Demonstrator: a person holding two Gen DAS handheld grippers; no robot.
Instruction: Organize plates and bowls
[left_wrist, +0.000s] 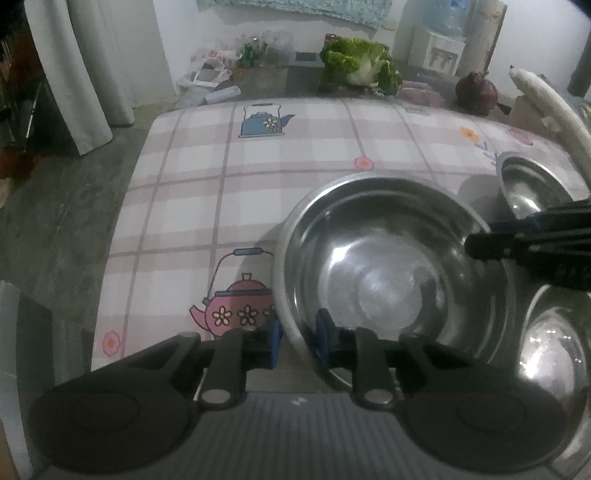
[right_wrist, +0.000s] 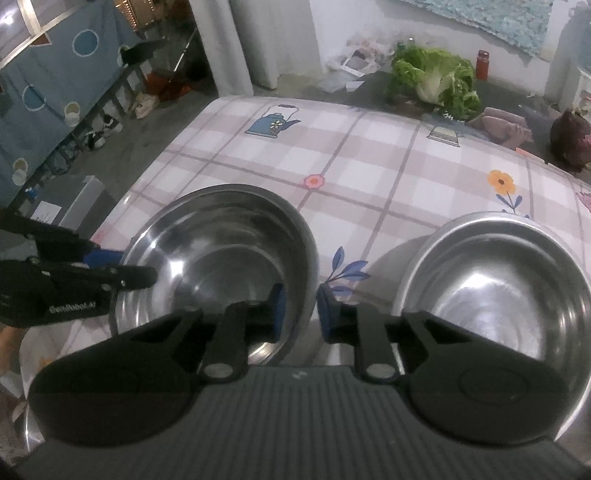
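Observation:
A wide steel bowl (left_wrist: 388, 266) (right_wrist: 221, 251) stands on the plaid tablecloth (left_wrist: 258, 192). My left gripper (left_wrist: 298, 341) has its blue pads on either side of the bowl's near-left rim and is shut on it. My right gripper (right_wrist: 301, 312) is shut the same way on the opposite rim; its black tip (left_wrist: 476, 247) shows at the right of the left wrist view. In the right wrist view the left gripper (right_wrist: 147, 277) reaches in over the rim. A second steel bowl (right_wrist: 491, 288) (left_wrist: 554, 354) sits just to the right. A smaller one (left_wrist: 528, 184) lies farther back.
Beyond the table's far edge lie a leafy cabbage (left_wrist: 358, 62) (right_wrist: 436, 77), a dark red round vegetable (left_wrist: 476, 92) and a long white radish (left_wrist: 546, 107). The cloth's left edge (left_wrist: 122, 236) drops to a grey floor. Bare cloth stretches behind the bowls.

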